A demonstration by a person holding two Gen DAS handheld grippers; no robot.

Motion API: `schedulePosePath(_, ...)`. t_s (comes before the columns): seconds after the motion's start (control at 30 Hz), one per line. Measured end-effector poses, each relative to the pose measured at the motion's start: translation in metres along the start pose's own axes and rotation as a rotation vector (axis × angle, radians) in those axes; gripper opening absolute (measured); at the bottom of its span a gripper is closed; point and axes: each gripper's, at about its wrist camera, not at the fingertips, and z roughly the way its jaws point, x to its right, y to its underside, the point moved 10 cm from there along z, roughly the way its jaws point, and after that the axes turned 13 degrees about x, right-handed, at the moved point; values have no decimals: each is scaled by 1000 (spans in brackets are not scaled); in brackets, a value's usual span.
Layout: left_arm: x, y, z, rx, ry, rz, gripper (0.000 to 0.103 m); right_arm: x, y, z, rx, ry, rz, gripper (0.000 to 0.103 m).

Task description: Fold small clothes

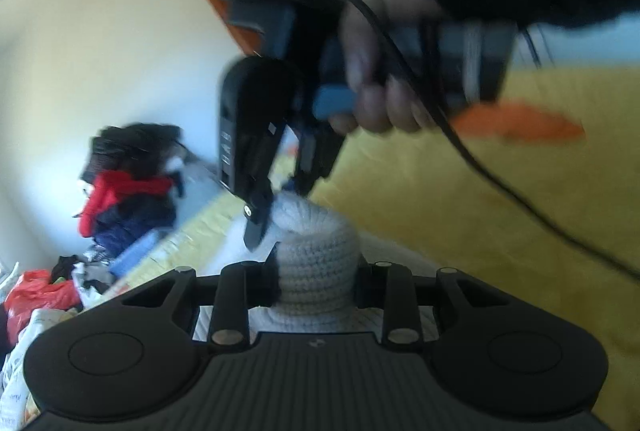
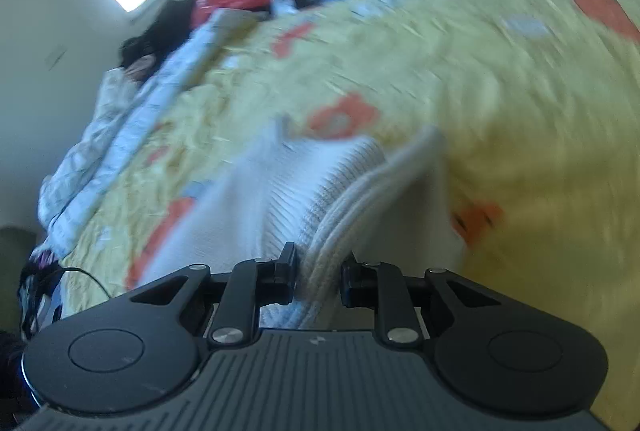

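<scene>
Holding a cream knitted garment (image 2: 320, 191) with both tools, I am mid-fold above the yellow bedspread (image 2: 500, 91). My left gripper (image 1: 316, 279) is clamped on a bunched, ribbed part of the knit, which fills the gap between its fingers in the left wrist view. My right gripper (image 2: 318, 273) is closed on a thick corded edge of the same garment; the right wrist view shows that edge running up from between its fingers, with the rest of the knit trailing onto the bedspread beyond. The left wrist view also shows the right tool from outside, gripped by my right hand (image 1: 380, 71) in a dark sleeve, its fingertips pinching the knit just beside my left gripper, so the two held parts are close together.

Progress, as I judge it: one fold is under way, with two parts of the garment brought near each other, but nothing lies flat and finished yet. The garment is partly lifted and partly draped; it remains to be laid down, smoothed and perhaps folded again. A heap of clothes (image 1: 128, 183) sits at the far edge of the bed, unfolded. Both views are blurred, so finer detail of the knit's shape cannot be told.
</scene>
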Motion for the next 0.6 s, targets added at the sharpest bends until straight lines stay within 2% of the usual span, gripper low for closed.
schedulePosePath(0.07,13,9,2,1,9,49,32,16,13,1,18,-12,66,26)
schedulePosePath(0.1,16,10,0,26,3,87,32,20,15,1,36,-27,100,35)
schedulePosePath(0.13,16,10,-2,45,5,103,34,23,17,1,50,-32,128,47)
schedulePosePath(0.17,10,10,-4,65,19,102,36,26,17,-1,69,-37,156,53)
schedulePosePath(0.27,-6,8,-26,128,63,128,57,41,0,-23,201,-37,243,60)
schedulePosePath(0.33,-23,6,-57,220,48,143,89,42,-14,-39,289,-15,256,59)
schedulePosePath(0.4,-42,13,-87,302,15,131,98,28,-23,-49,319,-18,199,59)
schedulePosePath(0.43,-49,21,-97,306,13,119,98,19,-25,-50,310,-39,175,59)
schedulePosePath(0.5,-61,45,-105,205,-14,91,99,-5,-25,-39,253,-76,116,65)
schedulePosePath(0.6,-79,92,-96,4,-87,47,98,-18,-22,-9,159,-34,20,66)
